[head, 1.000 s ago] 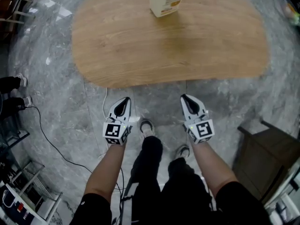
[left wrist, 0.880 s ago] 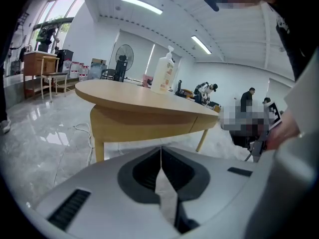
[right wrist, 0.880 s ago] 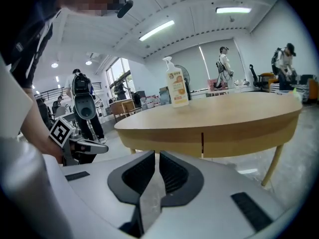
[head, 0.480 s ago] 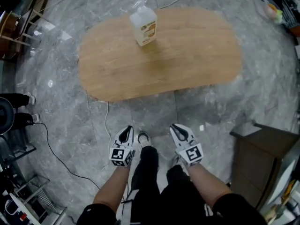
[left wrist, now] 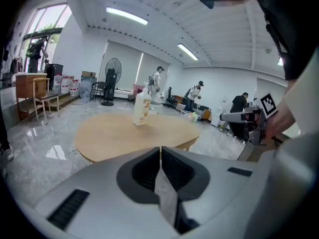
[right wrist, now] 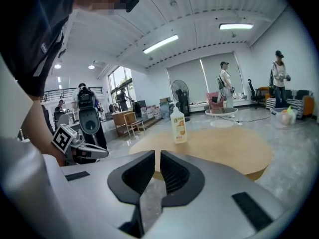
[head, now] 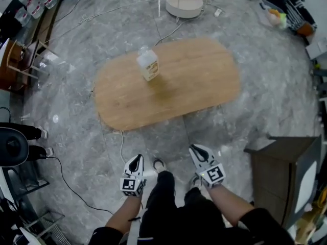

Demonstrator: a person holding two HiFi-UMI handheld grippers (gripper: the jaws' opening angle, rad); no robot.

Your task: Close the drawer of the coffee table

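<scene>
Wood oval coffee table (head: 194,80) sits ahead on the grey floor, bottle (head: 148,65) upright on its left half. Drawer: can't find it in any view. Nothing pokes out past the top's edge, so it's either flush or on a hidden side. Left gripper (head: 136,160) and right gripper (head: 195,151) are both pinched together, empty, held close to the body, well apart from the table. If the front does need a push, my call: get low and find it first. Keep the jaws closed, use the tips as a blunt pusher at mid-front, straight in, slow, so it doesn't rack or wobble the bottle.
</scene>
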